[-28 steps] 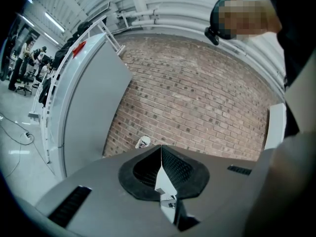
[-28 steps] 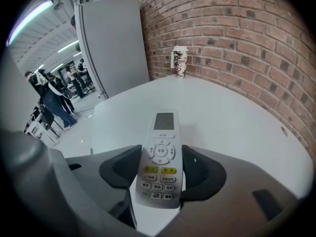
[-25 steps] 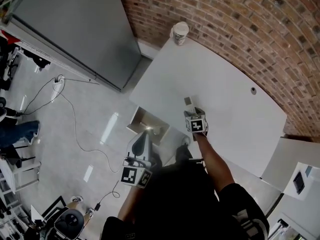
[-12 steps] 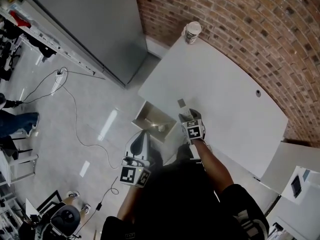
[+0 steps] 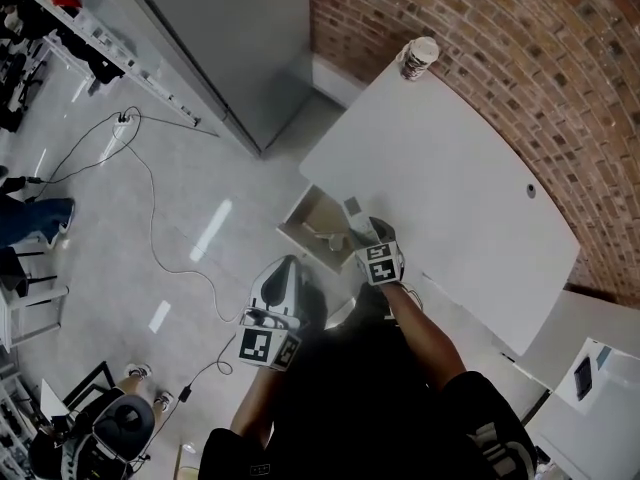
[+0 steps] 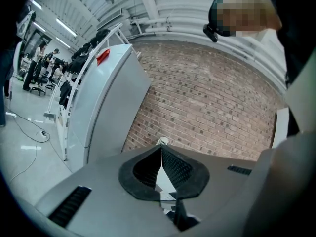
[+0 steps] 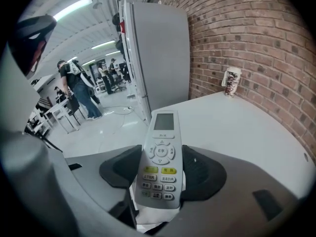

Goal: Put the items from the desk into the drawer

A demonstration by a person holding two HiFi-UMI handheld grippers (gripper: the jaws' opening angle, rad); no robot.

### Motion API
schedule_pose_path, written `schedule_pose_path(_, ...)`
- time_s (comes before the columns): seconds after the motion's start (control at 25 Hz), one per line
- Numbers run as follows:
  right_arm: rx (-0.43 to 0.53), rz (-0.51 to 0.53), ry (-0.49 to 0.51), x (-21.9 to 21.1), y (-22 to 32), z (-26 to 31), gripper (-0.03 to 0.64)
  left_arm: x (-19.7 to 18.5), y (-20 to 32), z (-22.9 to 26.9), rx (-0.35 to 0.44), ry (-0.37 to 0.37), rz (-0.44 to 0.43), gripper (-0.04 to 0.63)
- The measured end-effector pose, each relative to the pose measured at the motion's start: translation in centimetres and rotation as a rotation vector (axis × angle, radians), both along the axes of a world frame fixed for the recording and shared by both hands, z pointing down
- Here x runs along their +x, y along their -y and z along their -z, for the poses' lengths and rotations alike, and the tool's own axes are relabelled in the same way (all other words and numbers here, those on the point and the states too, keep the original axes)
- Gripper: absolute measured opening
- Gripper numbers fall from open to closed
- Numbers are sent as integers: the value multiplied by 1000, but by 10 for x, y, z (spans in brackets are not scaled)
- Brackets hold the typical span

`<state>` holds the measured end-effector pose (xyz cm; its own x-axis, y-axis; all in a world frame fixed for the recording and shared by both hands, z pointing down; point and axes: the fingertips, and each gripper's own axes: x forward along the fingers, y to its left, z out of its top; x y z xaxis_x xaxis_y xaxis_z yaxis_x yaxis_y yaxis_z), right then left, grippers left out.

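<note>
In the right gripper view a white remote control (image 7: 160, 159) with a small screen and buttons lies lengthwise between the pads, and my right gripper (image 7: 162, 171) is shut on it. From the head view, that gripper (image 5: 362, 234) hangs at the white desk's (image 5: 450, 168) near-left edge, right beside the open drawer (image 5: 312, 218). The remote's tip (image 5: 352, 207) sticks out past the jaws. A small pale item (image 5: 326, 236) lies in the drawer. My left gripper (image 5: 284, 276) is lower left over the floor, and its pads (image 6: 161, 154) meet at the tips with nothing between them.
A paper cup (image 5: 418, 57) stands at the desk's far corner against the brick wall (image 5: 520, 48); it also shows as cup (image 7: 231, 81). A tall grey cabinet (image 5: 235, 28) stands left of the desk. Cables (image 5: 150, 198) trail over the floor. People (image 7: 79, 90) stand far off.
My right gripper has carried the remote from over the desktop to the desk's edge beside the open drawer. The left gripper has shifted a little toward the drawer.
</note>
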<state>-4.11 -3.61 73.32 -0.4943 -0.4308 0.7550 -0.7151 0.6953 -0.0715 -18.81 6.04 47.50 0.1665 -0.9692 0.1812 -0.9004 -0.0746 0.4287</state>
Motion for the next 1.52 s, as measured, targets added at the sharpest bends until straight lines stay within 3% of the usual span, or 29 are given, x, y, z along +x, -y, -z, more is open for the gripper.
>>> schedule_pose_path(0.4, -57, 50, -26, -43, -45, -40, 252, -26, -6, -35, -38, -22, -42, 5)
schedule_pose_path(0.52, -77, 60, -47, -45, -58, -66, 252, -30, -3, -40, -13, -39, -51, 5)
schedule_pose_path(0.68, -117, 31, -67, -45, -65, -97, 252, -35, -8, -65, -74, -39, -70, 6)
schedule_pose_path(1.0, -206, -34, -124, -34, -64, -162, 252, -43, -4, -109, -109, -18, -80, 5)
schedule_pose_path(1.52, -310, -103, -213, -28, -58, -269, 252, -31, 12, -168, -153, -56, -103, 5)
